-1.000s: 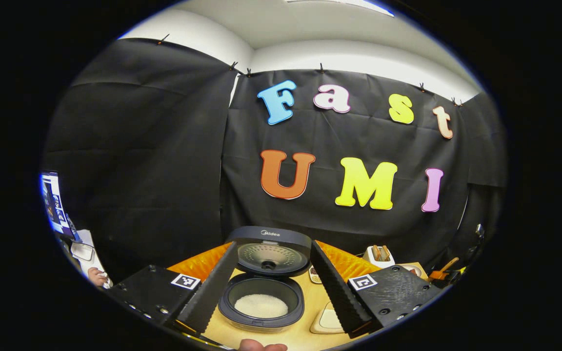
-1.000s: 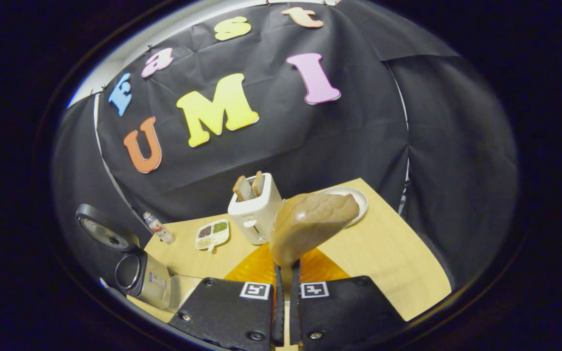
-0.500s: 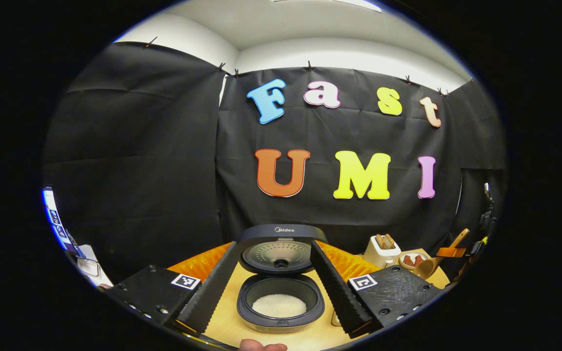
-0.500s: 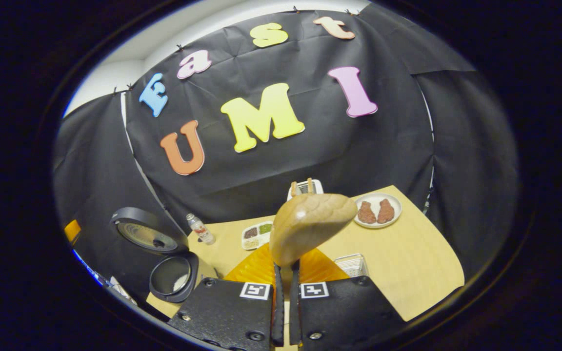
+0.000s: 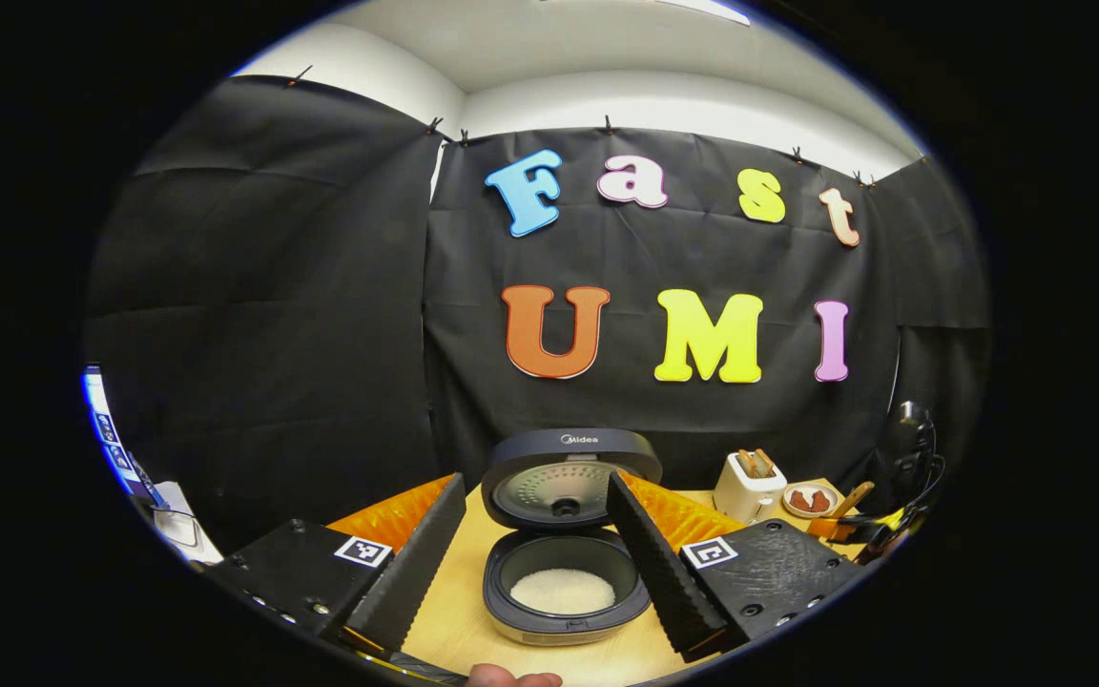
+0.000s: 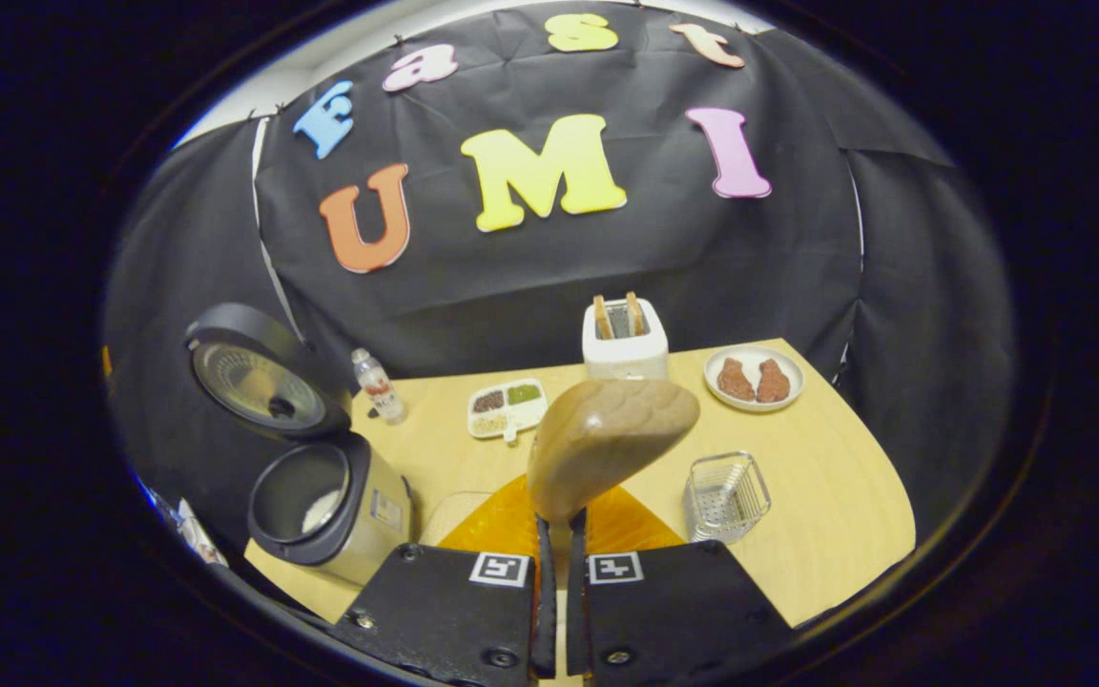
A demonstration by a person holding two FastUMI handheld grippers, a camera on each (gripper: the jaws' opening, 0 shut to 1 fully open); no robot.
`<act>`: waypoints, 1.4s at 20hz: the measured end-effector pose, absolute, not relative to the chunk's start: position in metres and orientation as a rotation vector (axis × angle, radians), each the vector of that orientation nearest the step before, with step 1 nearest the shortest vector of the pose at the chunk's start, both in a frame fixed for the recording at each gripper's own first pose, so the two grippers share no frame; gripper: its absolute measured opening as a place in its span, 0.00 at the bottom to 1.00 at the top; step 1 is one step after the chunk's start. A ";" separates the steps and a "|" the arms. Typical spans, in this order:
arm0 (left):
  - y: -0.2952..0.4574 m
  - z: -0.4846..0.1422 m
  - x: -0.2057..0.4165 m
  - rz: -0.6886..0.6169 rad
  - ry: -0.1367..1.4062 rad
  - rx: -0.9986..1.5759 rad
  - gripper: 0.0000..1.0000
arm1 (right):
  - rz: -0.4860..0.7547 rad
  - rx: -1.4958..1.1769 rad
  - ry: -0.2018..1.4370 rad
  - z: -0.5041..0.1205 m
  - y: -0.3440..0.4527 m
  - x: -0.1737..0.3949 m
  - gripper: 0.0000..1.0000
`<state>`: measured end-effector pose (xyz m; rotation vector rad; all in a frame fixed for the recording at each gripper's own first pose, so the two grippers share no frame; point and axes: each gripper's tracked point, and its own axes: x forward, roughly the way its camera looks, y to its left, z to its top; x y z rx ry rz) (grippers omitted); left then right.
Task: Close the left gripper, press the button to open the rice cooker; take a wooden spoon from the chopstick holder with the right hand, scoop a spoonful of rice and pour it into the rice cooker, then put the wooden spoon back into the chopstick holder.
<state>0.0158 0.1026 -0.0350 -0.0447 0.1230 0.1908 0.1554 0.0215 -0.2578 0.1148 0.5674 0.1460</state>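
My right claw stays clamped on the wooden spoon, bowl up ahead of me. Over the last second I've swung back from the toaster — the open rice cooker (rice already inside) now sits low to my left, the wire basket just right — ready for returning it. My left claw hangs open.

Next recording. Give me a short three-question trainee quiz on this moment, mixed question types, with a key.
1. True or false: the rice cooker lid is shut.
2. The right gripper is shut on: A) bottle, B) wooden spoon, C) plate.
3. What lies in the cooker's pot?

Key: 1. False, it stands open. 2. B. 3. White rice.
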 end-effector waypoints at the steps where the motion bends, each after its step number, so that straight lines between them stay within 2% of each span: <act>1: 0.105 -0.036 0.013 0.193 0.132 -0.040 0.95 | 0.134 0.090 0.581 -0.271 0.024 0.157 0.09; 8: 0.120 -0.044 0.003 0.203 0.173 -0.032 0.95 | 0.038 -0.131 0.616 -0.333 0.030 0.164 0.09; 12: 0.129 -0.049 0.000 0.213 0.192 -0.033 0.95 | 0.030 -0.144 0.628 -0.352 0.040 0.161 0.10; 23: 0.145 -0.057 -0.013 0.236 0.227 -0.023 0.95 | 0.253 0.207 0.697 -0.358 0.131 0.147 0.10; 28: 0.141 -0.056 -0.014 0.230 0.231 -0.026 0.95 | 0.235 0.450 0.737 -0.356 0.125 0.145 0.10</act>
